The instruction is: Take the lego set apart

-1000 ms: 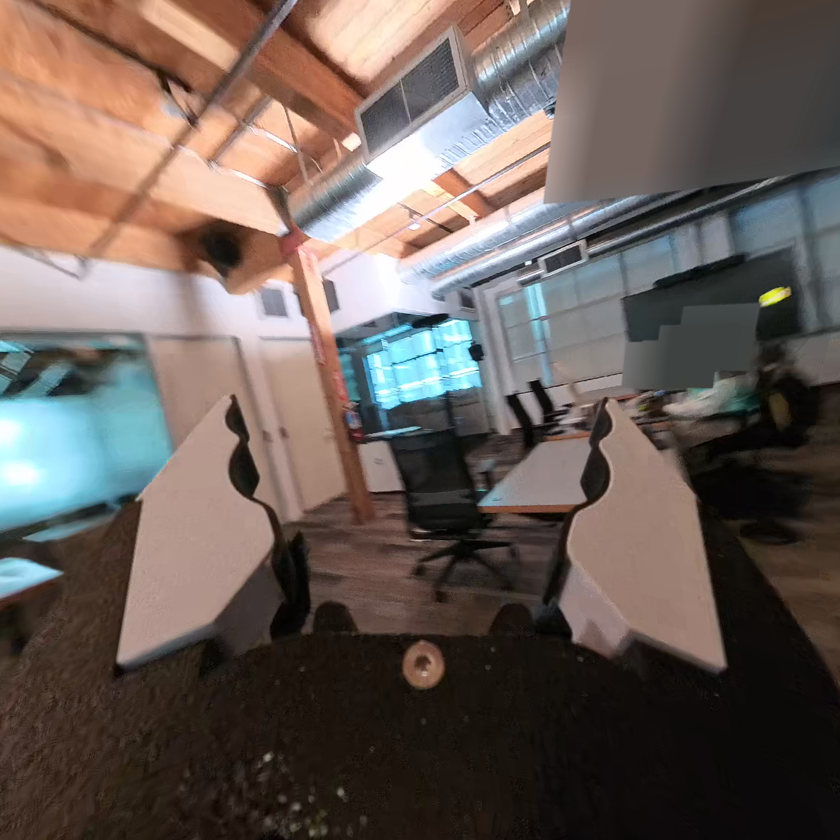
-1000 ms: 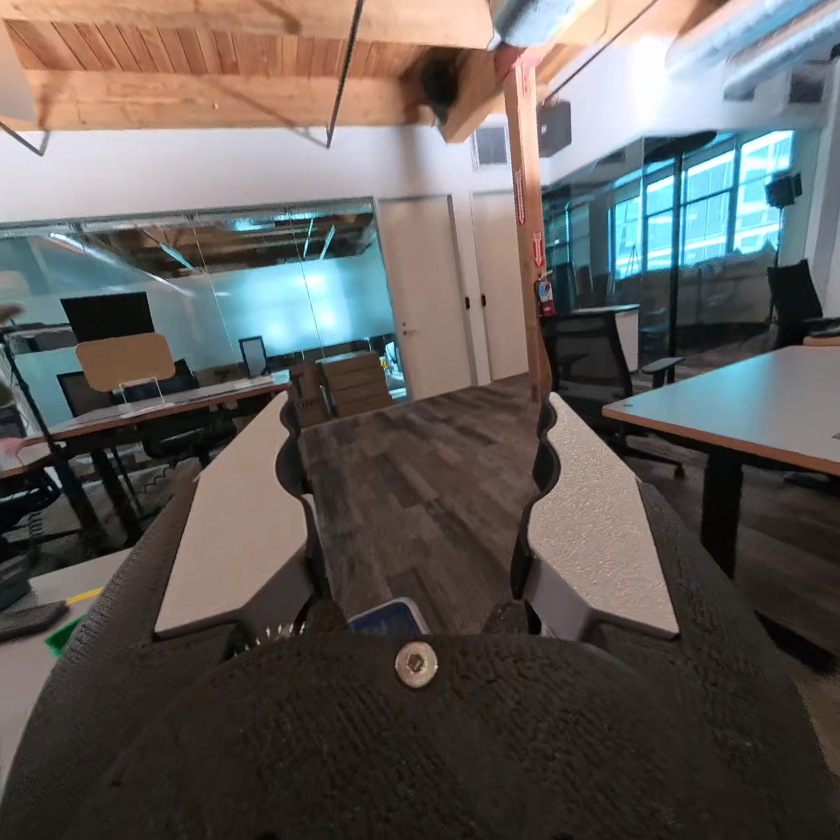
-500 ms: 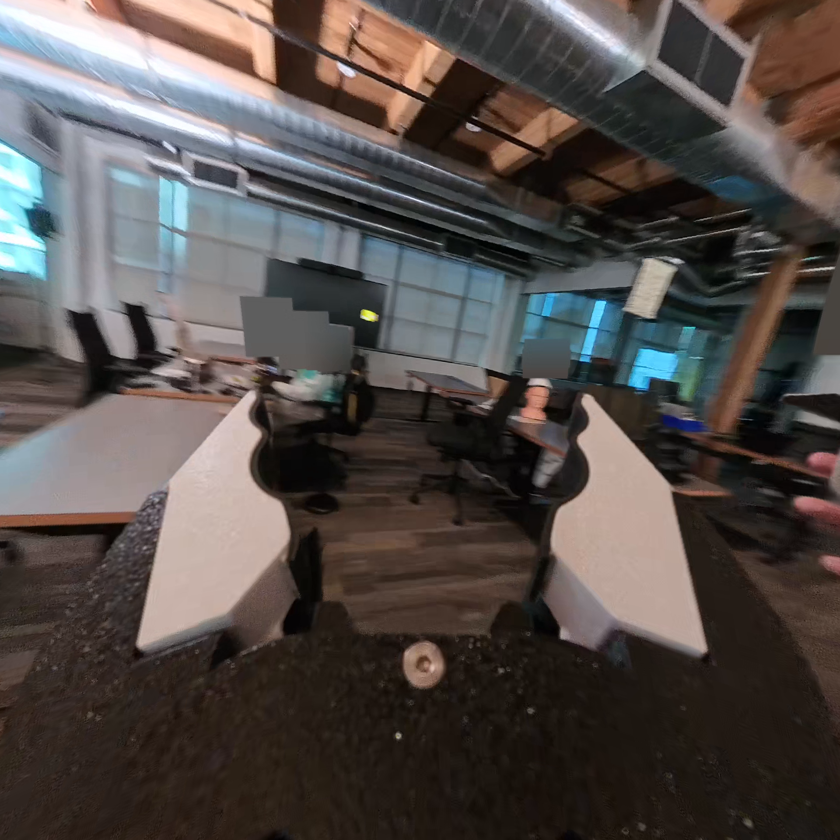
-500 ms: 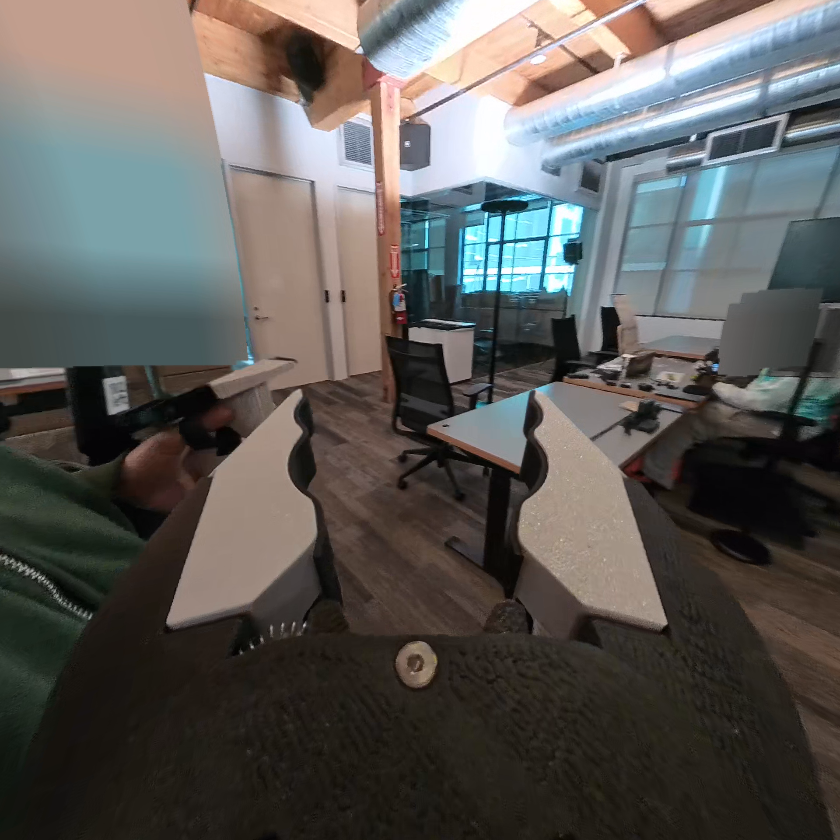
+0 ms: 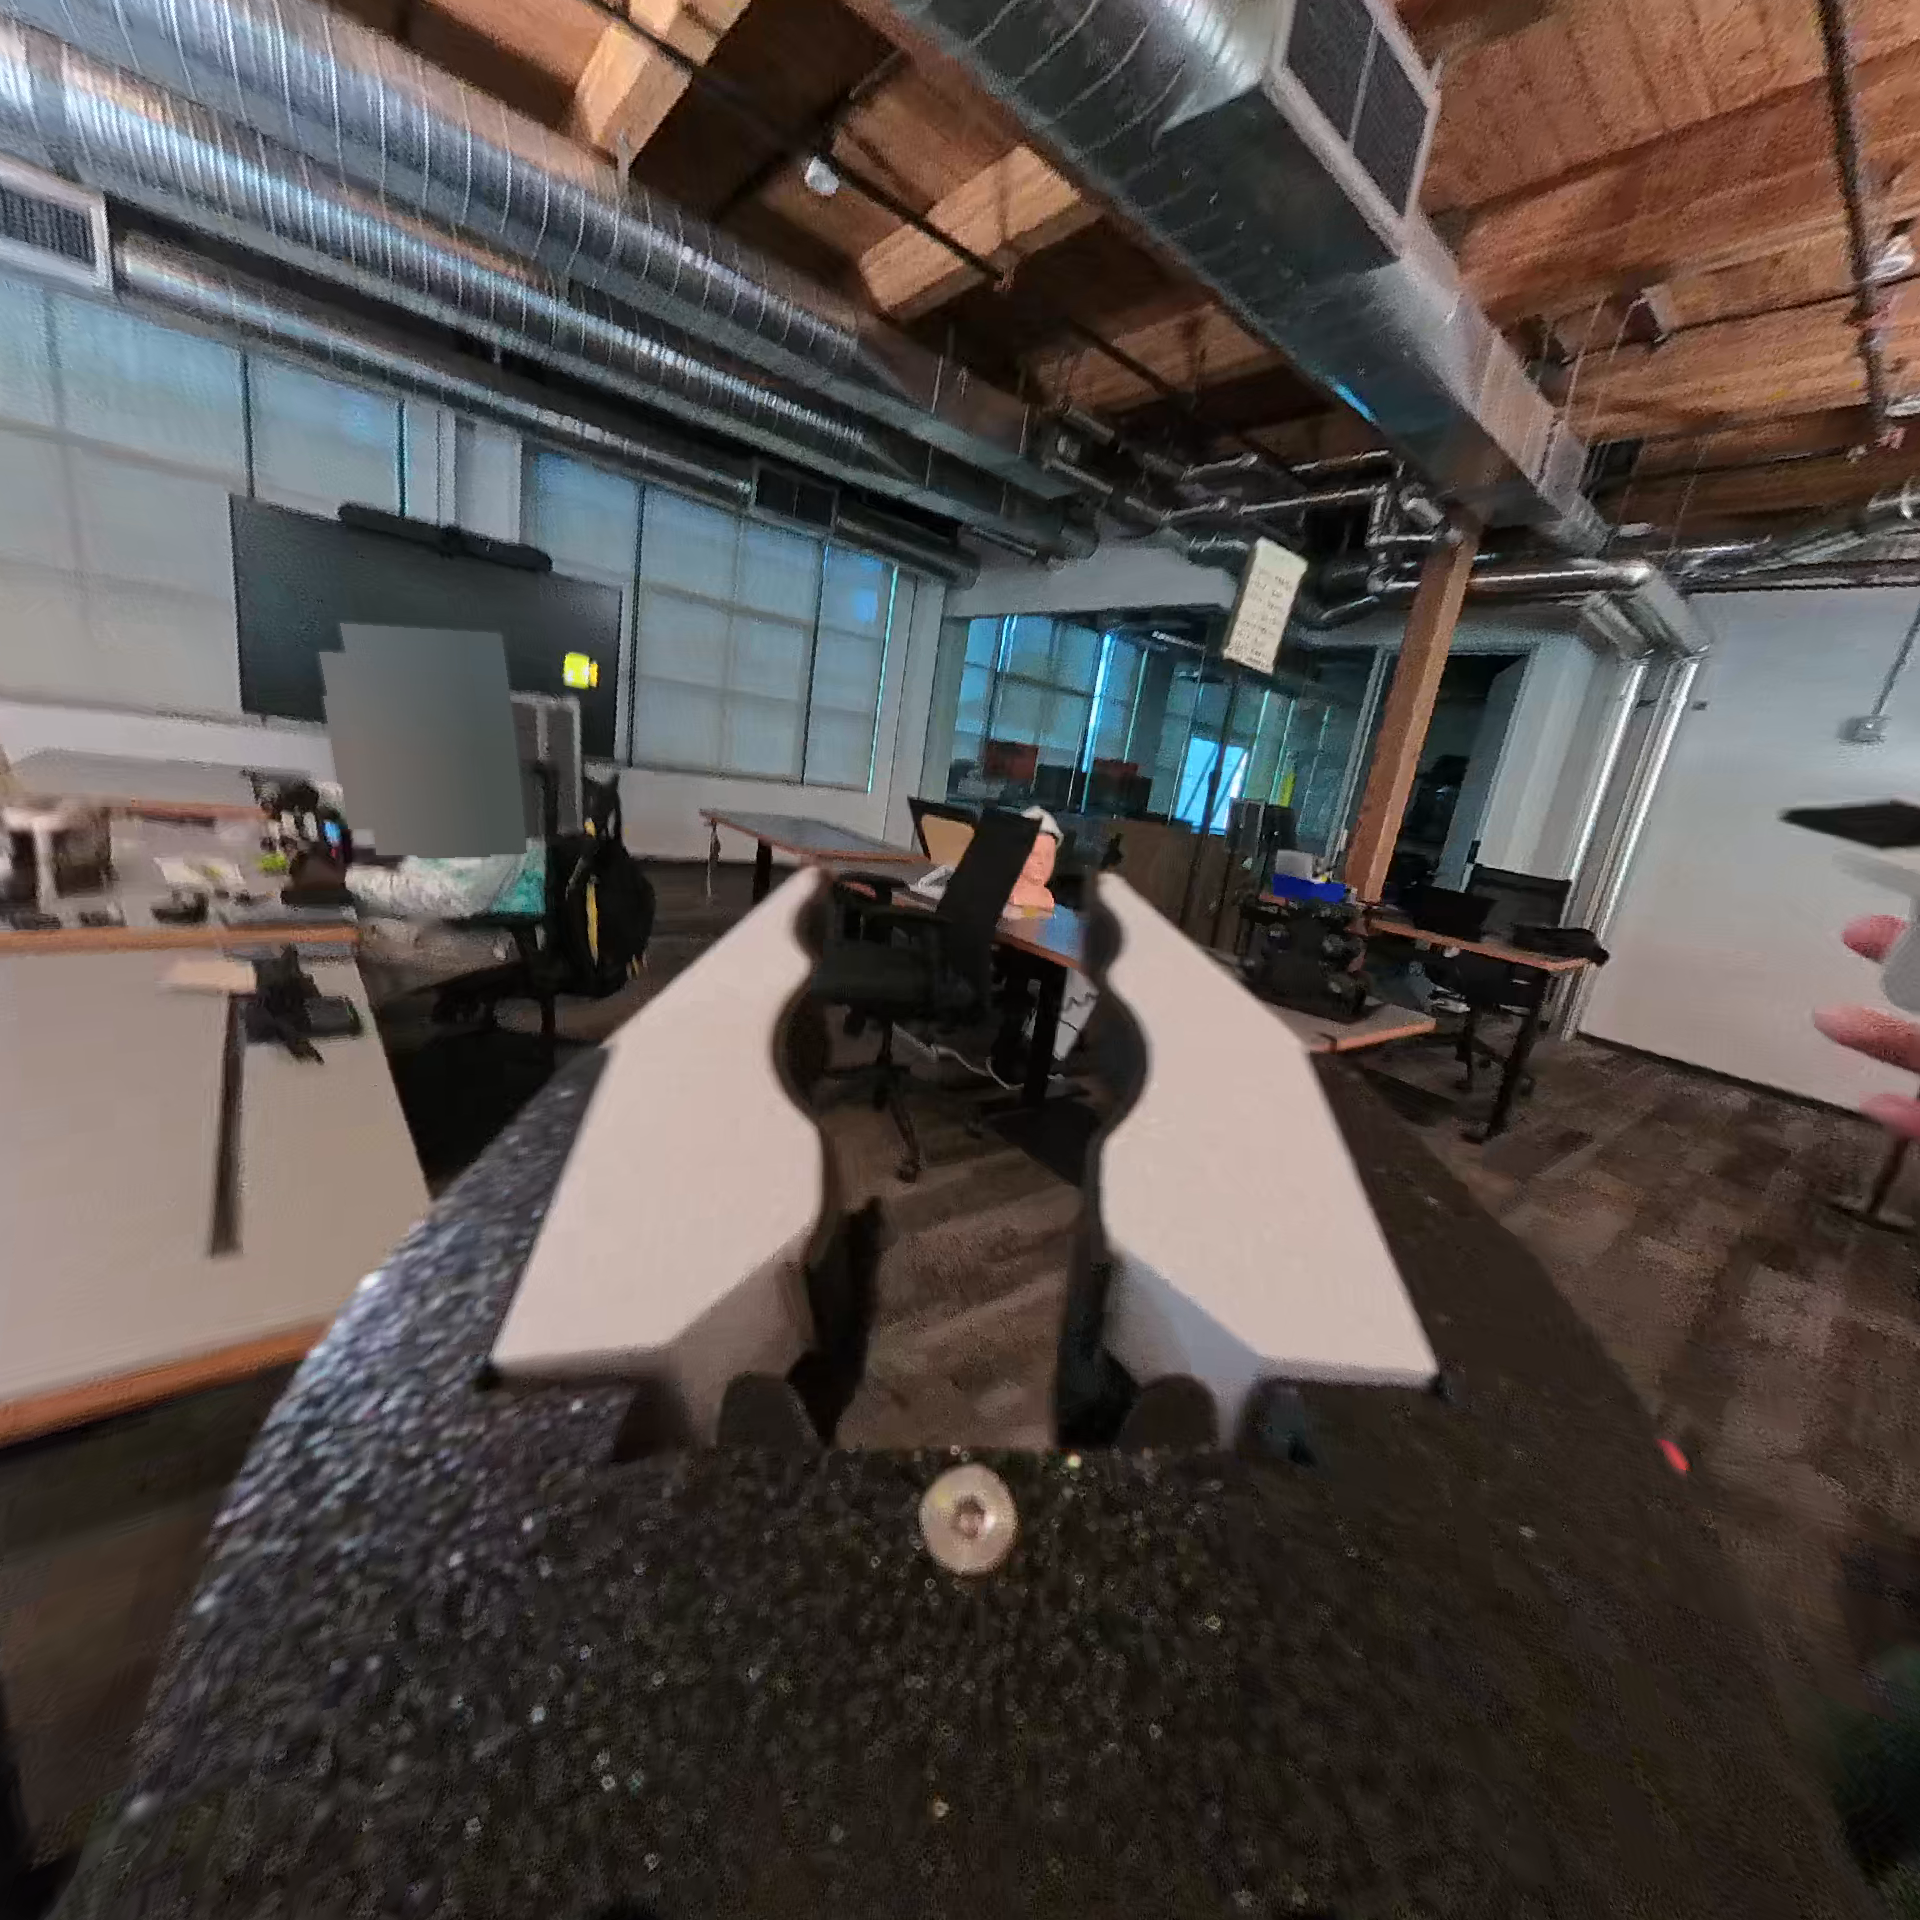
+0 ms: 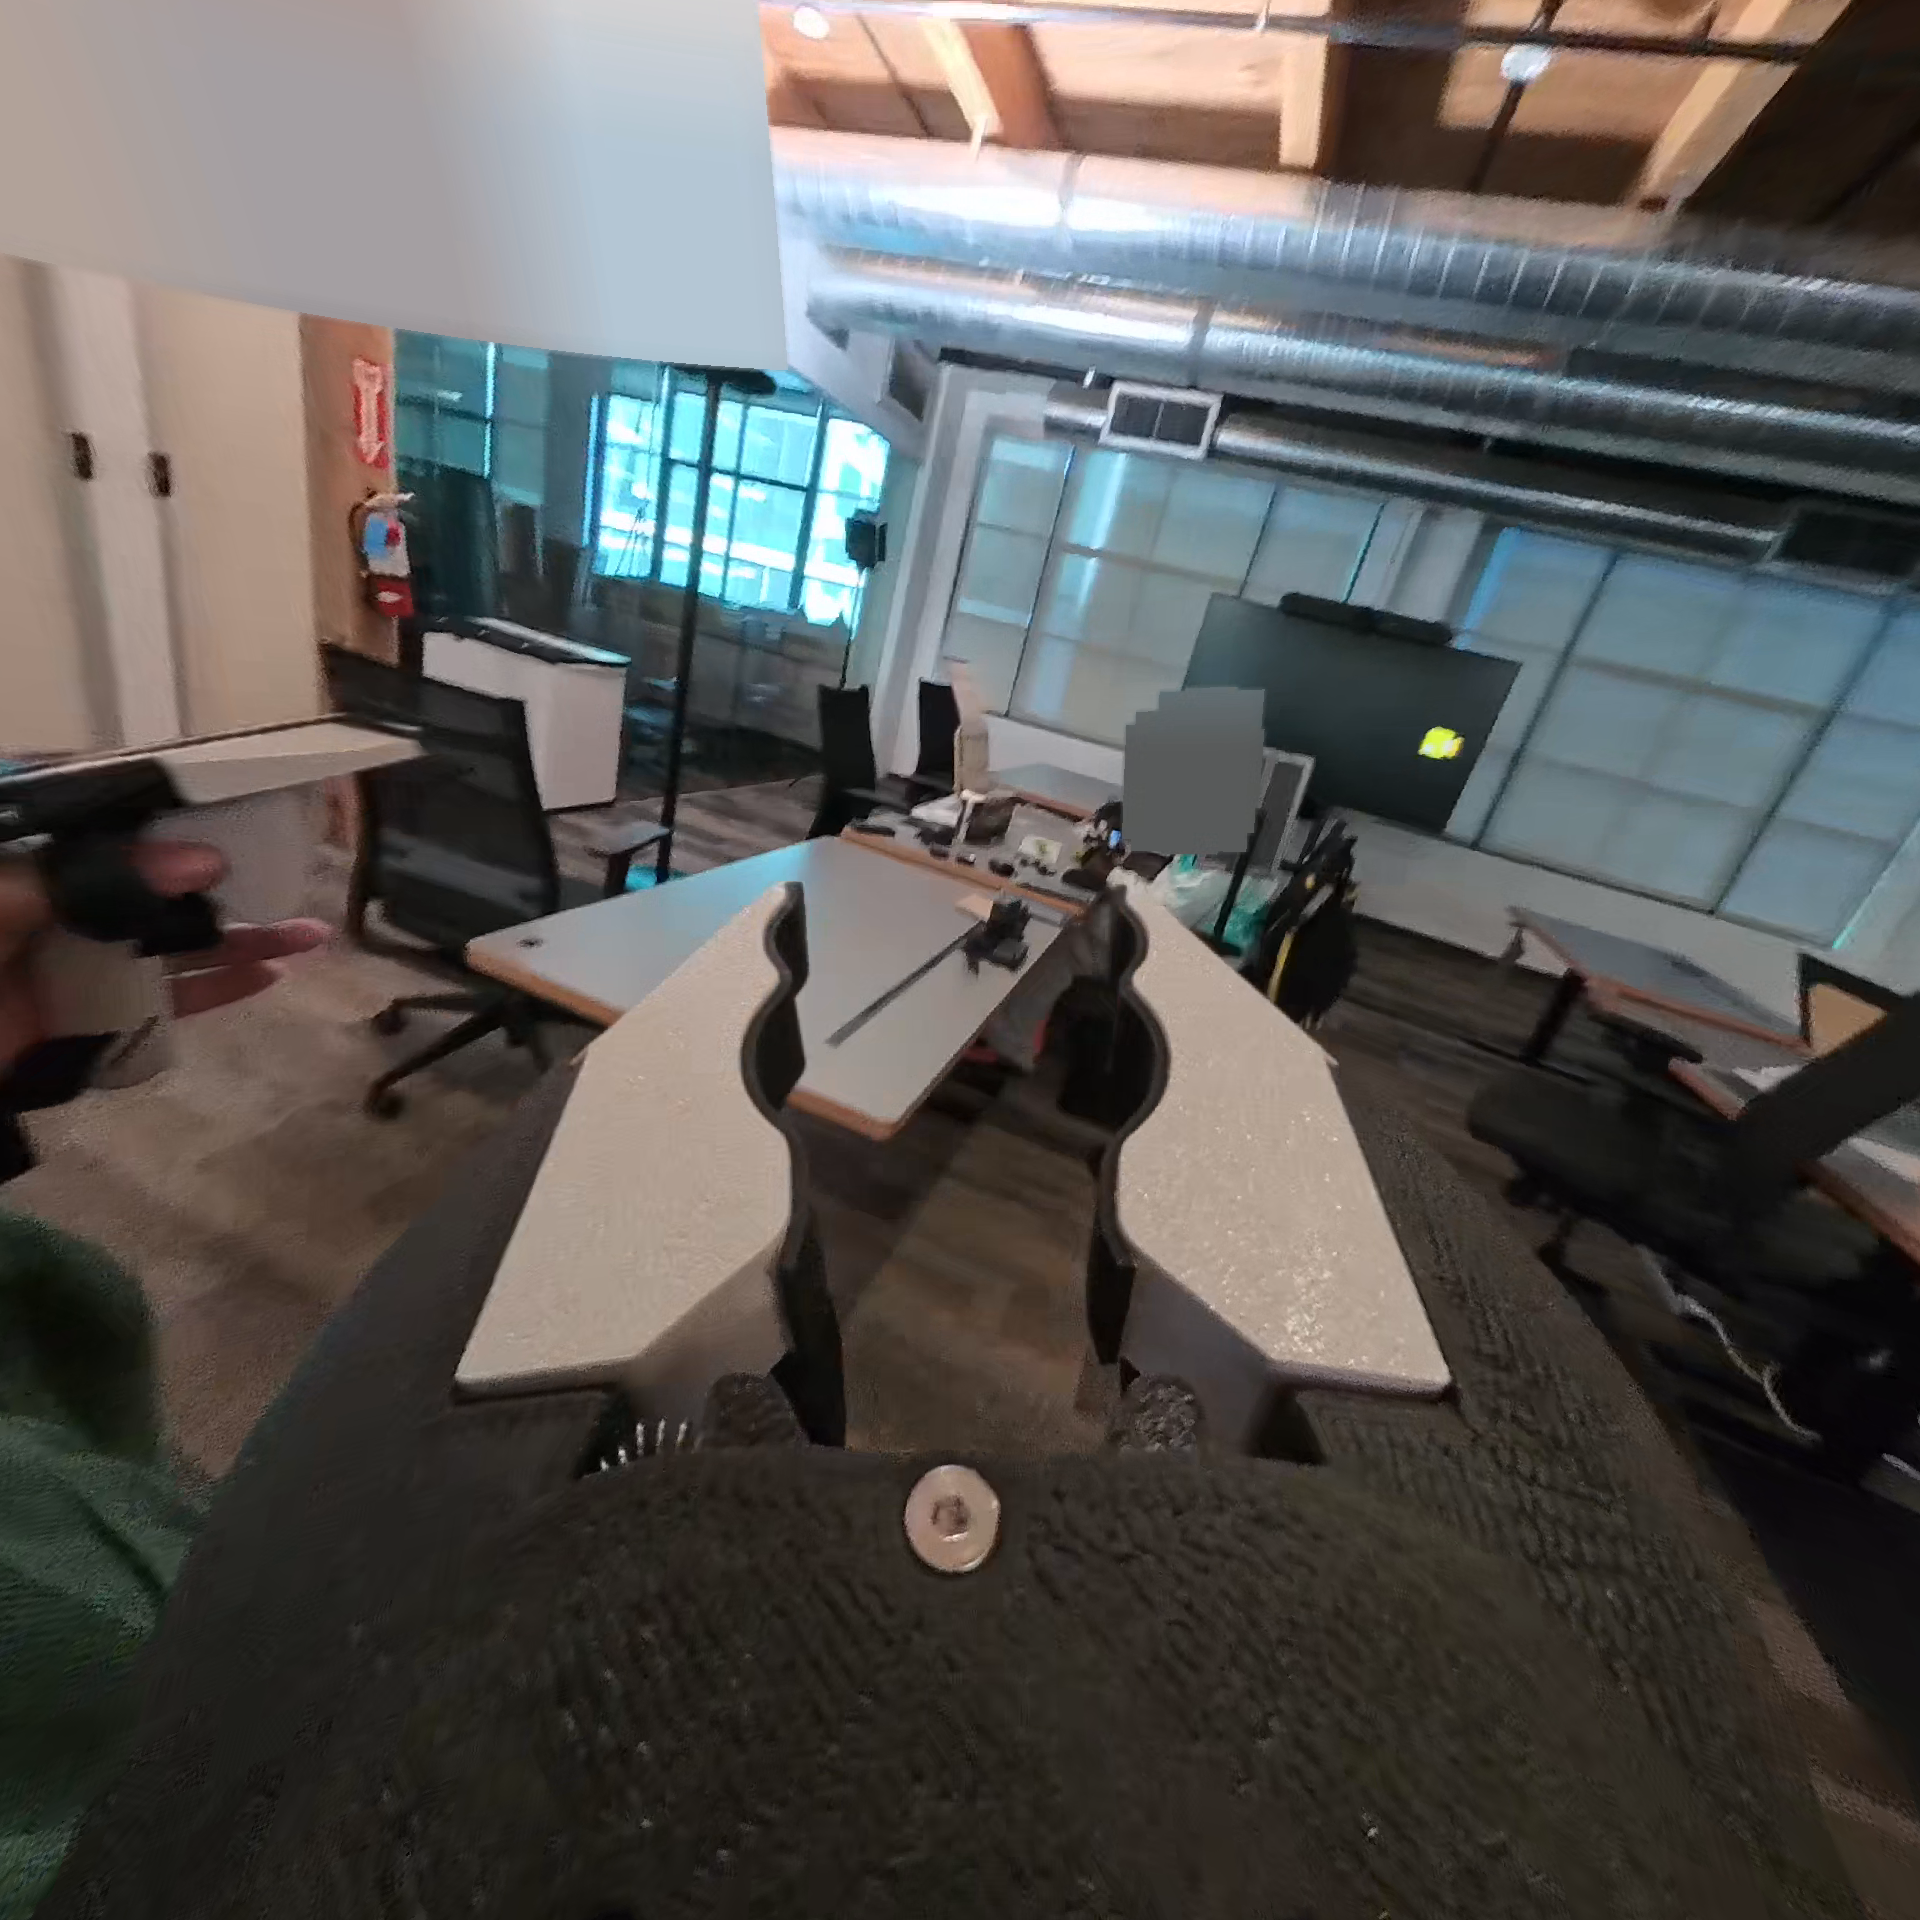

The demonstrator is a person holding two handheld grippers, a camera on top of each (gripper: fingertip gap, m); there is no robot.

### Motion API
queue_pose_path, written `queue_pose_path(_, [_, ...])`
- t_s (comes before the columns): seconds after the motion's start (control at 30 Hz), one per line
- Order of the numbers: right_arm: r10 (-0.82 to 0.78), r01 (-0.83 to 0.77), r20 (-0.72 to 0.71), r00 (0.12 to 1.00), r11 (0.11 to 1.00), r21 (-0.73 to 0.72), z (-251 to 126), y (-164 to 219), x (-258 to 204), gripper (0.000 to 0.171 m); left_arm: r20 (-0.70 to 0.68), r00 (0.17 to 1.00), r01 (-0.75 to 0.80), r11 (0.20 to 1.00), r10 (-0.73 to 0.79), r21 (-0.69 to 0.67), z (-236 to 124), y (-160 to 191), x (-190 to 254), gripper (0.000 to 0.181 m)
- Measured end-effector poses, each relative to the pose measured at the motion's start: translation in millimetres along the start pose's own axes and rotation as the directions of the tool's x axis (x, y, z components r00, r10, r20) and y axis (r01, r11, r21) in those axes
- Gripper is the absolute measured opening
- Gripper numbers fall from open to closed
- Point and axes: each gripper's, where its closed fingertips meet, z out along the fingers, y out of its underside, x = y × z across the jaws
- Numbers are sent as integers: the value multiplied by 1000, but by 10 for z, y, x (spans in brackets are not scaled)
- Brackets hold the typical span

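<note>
No lego set shows in either view. My left gripper (image 5: 956, 894) is held up in the air and points into an office room; its two white fingers (image 5: 707, 1122) stand apart with only the far room between them, so it is open and empty. My right gripper (image 6: 954, 904) is also raised, open and empty, and points over a grey desk (image 6: 644, 935). The left gripper also shows at the left edge of the right wrist view (image 6: 270, 764), held by a hand (image 6: 156, 904).
Grey desks (image 5: 114, 1122) with orange edges, black office chairs (image 5: 914, 966) and a wooden post (image 5: 1408, 727) fill the room. A cluttered desk (image 6: 997, 842) stands farther back. A green sleeve (image 6: 73, 1455) is at the lower left. Fingers (image 5: 1881, 1029) show at the right edge.
Both views have swung round the room, from the wall and doors towards the windows and desks. Both grippers' fingers have come closer together on nothing.
</note>
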Motion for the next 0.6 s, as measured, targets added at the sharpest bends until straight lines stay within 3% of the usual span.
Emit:
queue_pose_path(0.07, [-3,4,-31,1000,1000,28,543,38,-55,54,1,999,-44,999,44,29,7,-126,-551,20])
queue_pose_path(0.13, [19,-19,-15,1000,1000,15,1174,79,-191,54,51,998,-40,999,40,-1,-14,-256,-1172,17])
queue_pose_path(0.27, [25,-33,152,988,998,56,2389,165,-824,54,191,976,-98,995,103,-32,-287,-494,-2332,15])
queue_pose_path(0.47, [100,-113,474,875,994,-1,4101,617,-2192,52,473,871,-88,989,133,-115,-1263,-584,-3528,12])
queue_pose_path(0.6, [158,-169,674,722,984,-50,5194,801,-3395,52,701,679,-125,976,216,-179,-2210,-748,-4157,11])
